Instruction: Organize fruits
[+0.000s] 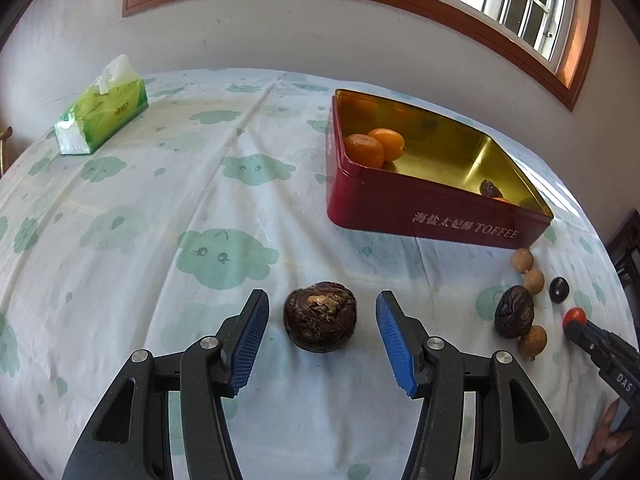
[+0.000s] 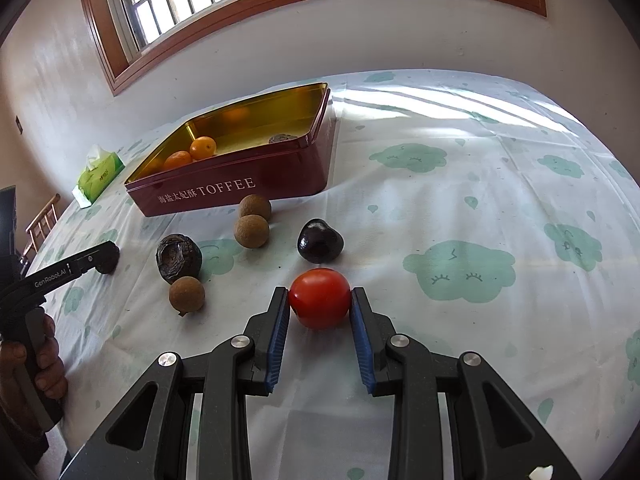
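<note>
My left gripper (image 1: pixel 320 312) is open, its blue pads on either side of a dark wrinkled fruit (image 1: pixel 320 322) on the tablecloth, with gaps on both sides. My right gripper (image 2: pixel 320 300) is shut on a red cherry tomato (image 2: pixel 319 298) resting on the cloth; it also shows in the left wrist view (image 1: pixel 575 315). The red TOFFEE tin (image 1: pixel 420 212) stands open with two orange kumquats (image 1: pixel 376 145) and a dark fruit (image 1: pixel 490 189) inside. Loose on the cloth lie three brown longans (image 2: pixel 251 231), a dark wrinkled fruit (image 2: pixel 178 257) and a dark glossy fruit (image 2: pixel 320 241).
A green tissue box (image 1: pixel 104 114) stands at the far left of the table. The wall and window run behind the table. A wooden chair (image 2: pixel 42 220) stands beyond the table's left edge. The tin (image 2: pixel 240 184) sits behind the loose fruits.
</note>
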The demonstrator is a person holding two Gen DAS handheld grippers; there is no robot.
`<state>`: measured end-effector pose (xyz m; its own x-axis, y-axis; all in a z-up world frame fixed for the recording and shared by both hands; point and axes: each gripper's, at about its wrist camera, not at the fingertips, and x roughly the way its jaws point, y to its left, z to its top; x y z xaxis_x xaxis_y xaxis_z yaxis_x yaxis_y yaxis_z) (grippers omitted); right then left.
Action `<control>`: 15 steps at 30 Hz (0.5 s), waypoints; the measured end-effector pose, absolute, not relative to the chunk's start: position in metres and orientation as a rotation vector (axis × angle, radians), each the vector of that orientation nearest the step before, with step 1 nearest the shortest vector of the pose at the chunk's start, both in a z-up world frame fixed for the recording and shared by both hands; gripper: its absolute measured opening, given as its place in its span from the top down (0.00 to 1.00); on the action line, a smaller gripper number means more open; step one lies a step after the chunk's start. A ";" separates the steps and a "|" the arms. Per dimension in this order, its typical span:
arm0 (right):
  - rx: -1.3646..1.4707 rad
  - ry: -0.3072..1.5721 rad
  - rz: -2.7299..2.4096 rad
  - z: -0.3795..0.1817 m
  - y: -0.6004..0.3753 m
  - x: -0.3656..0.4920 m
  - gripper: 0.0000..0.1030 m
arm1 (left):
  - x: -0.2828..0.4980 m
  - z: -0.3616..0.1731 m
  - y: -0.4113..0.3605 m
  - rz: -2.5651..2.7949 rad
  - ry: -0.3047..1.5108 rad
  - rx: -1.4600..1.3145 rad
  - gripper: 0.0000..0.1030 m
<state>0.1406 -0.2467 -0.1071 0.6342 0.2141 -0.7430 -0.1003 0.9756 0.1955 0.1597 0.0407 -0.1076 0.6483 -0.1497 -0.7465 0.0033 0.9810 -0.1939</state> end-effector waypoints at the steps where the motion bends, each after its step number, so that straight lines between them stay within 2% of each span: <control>1: 0.139 0.866 0.180 -0.107 -0.247 0.140 0.72 | 0.158 -0.106 0.039 -0.096 0.851 -0.174 0.57; 2: 0.136 0.866 0.179 -0.107 -0.246 0.140 0.72 | 0.158 -0.107 0.036 -0.129 0.854 -0.176 0.64; 8: 0.129 0.862 0.175 -0.107 -0.245 0.139 0.73 | 0.144 -0.095 0.023 -0.116 0.781 -0.112 0.64; 15: 0.121 0.849 0.165 -0.104 -0.245 0.136 0.73 | 0.136 -0.093 0.013 -0.113 0.781 -0.145 0.64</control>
<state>0.1361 -0.2447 -0.1040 0.6489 0.1932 -0.7359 -0.0966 0.9803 0.1722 0.1359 0.0133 -0.0933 0.7051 -0.1552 -0.6919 0.0479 0.9840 -0.1718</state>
